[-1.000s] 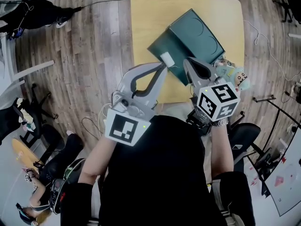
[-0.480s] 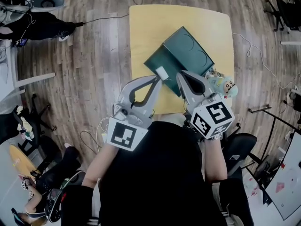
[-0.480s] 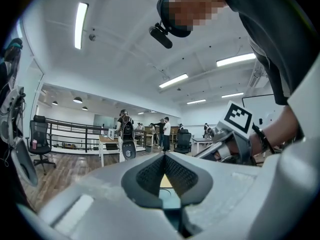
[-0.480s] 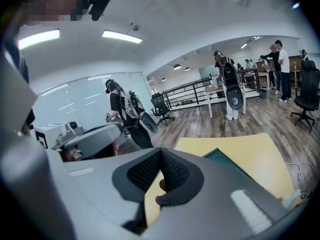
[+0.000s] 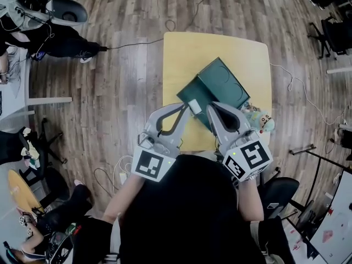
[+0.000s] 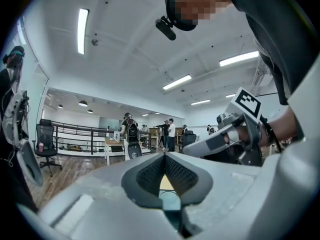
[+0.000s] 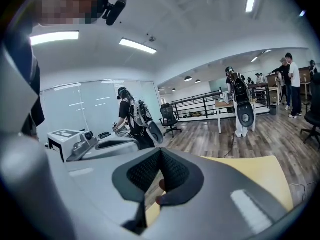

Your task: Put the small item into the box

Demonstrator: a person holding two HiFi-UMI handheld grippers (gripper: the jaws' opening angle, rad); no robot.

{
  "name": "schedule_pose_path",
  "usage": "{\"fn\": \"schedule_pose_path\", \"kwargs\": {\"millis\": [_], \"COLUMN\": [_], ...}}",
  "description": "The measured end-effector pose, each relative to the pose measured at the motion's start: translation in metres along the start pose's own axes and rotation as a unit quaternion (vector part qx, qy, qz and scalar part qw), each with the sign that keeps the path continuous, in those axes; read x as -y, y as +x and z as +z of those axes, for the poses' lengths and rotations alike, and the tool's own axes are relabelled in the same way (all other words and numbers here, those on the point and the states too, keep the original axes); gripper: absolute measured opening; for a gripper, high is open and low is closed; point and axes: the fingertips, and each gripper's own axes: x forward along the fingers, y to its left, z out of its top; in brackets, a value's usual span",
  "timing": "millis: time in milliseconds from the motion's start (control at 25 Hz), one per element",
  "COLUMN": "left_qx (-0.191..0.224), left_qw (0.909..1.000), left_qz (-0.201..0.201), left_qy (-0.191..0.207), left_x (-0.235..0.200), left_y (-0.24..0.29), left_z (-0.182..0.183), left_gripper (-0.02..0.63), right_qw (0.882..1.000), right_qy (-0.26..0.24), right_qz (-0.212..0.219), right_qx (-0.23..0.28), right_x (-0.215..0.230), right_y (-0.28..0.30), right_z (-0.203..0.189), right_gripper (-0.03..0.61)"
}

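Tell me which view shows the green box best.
The head view: the open green box lies almost wholly visible on the table. The left gripper view shows only a sliver; the right gripper view shows none.

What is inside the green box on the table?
Only dark lining shows in the green box; it looks empty. The left gripper and right gripper cover its near edge.

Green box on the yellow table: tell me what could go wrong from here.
1. The small toys sit at the table's right edge; a nudge from the right gripper could push them to the floor.
2. Both it and the left gripper are shut and empty; lowered shut, they would likely knock a toy, not grasp it.
3. The green box lies skewed, so a drop may hit its rim.
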Motion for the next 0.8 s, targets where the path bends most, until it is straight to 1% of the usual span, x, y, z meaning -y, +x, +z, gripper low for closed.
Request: {"fn": "schedule_pose_path", "kwargs": {"millis": [200, 320, 440, 640, 800], "left_qx": [0.012, 0.015, 0.023, 0.022, 0.035], "left_qw": [0.9996, 0.9986, 0.9979, 0.9974, 0.9972], "left_qz": [0.023, 0.042, 0.054, 0.062, 0.061], "left_qy": [-0.011, -0.027, -0.028, -0.031, -0.024], "left_x": [-0.012, -0.024, -0.037, -0.042, -0.051], "left_y": [-0.005, -0.011, -0.011, -0.020, -0.021], "left_z": [0.013, 0.017, 0.025, 0.034, 0.044], "left_gripper": [0.002, 0.002, 0.002, 0.002, 0.002], "right_qw": [1.000, 0.999, 0.998, 0.998, 0.996], "right_qy": [-0.018, -0.019, -0.026, -0.028, -0.031], "right_qz": [0.009, 0.008, 0.007, 0.003, -0.002], "right_qx": [0.017, 0.029, 0.048, 0.057, 0.078], "right_x": [-0.009, -0.013, -0.010, -0.016, -0.017], "right_y": [0.002, 0.004, 0.006, -0.003, 0.001], "right_z": [0.019, 0.029, 0.043, 0.052, 0.063], "right_gripper": [0.002, 0.002, 0.002, 0.002, 0.002]}}
